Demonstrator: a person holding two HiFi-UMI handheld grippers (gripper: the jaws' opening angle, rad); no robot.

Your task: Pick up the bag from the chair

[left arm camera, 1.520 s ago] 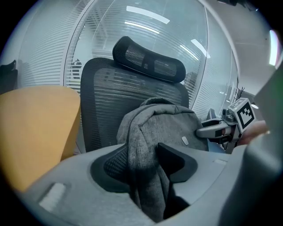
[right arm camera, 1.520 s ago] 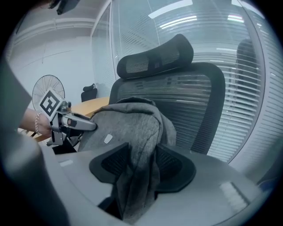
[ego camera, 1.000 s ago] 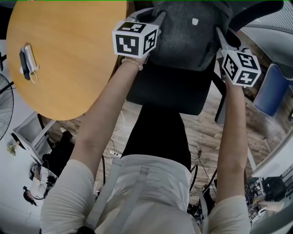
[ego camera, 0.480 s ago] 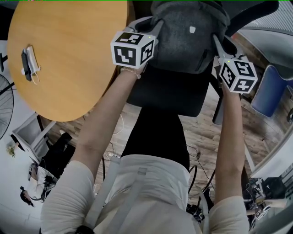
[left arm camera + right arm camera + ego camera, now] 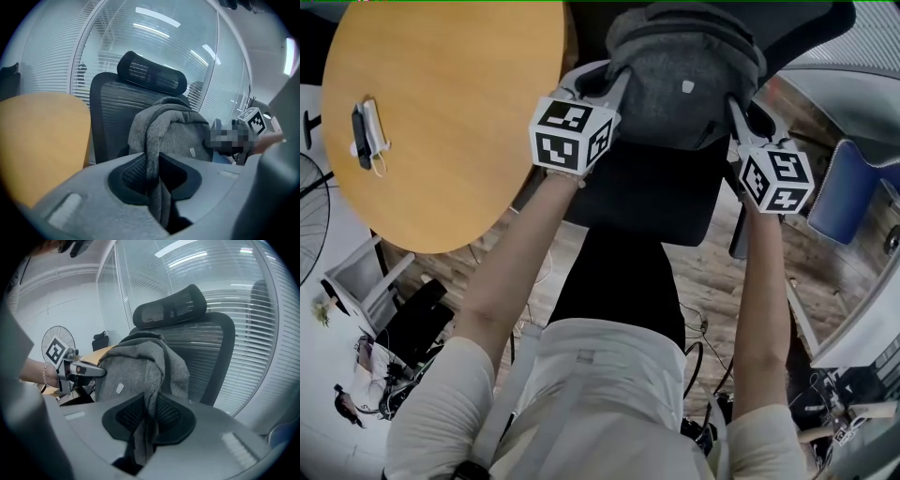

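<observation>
clamping the bag (image 5: 684,84) from both sides, left gripper (image 5: 151,178) and right gripper (image 5: 145,420) jaws grip its fabric, the right's just tightened.

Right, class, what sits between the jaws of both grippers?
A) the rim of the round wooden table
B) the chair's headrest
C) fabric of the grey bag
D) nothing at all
C: each gripper view shows a fold of the grey bag pinched in the jaws, with the left gripper and the right gripper on opposite sides of it; the right one's jaws have just been closing on that fold.
</observation>
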